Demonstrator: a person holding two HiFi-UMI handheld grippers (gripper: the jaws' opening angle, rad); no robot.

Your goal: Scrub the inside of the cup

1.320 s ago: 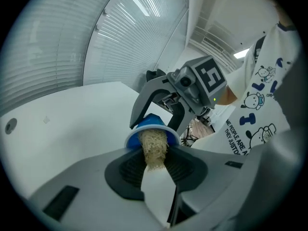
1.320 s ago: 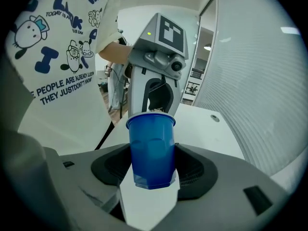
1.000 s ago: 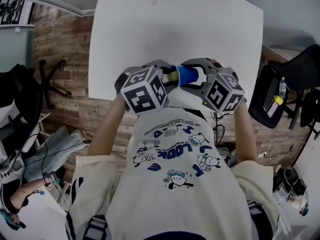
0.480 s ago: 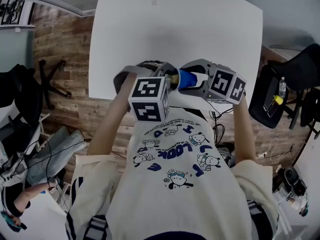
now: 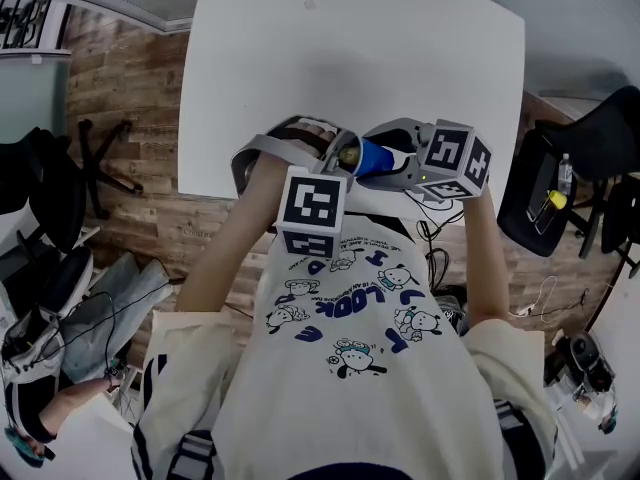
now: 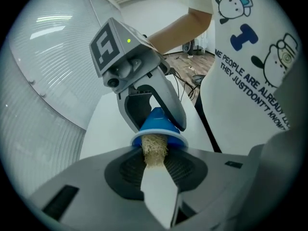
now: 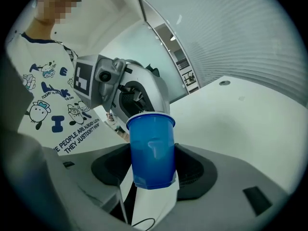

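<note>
Shirt [image 5: 350, 348] with cartoon print fills my head view on the near side of the cup [image 5: 372, 156]. At the cup's mouth, my left gripper [image 6: 156, 177] pinches a tan fibrous scrubber [image 6: 154, 148], whose tip sits inside the rim. My right gripper [image 7: 151, 189] is clamped on the cup's blue wall, holding it on its side, mouth toward the left gripper. Beyond the cup spreads the white table [image 5: 350, 58]; the cup hangs over its near part.
</note>
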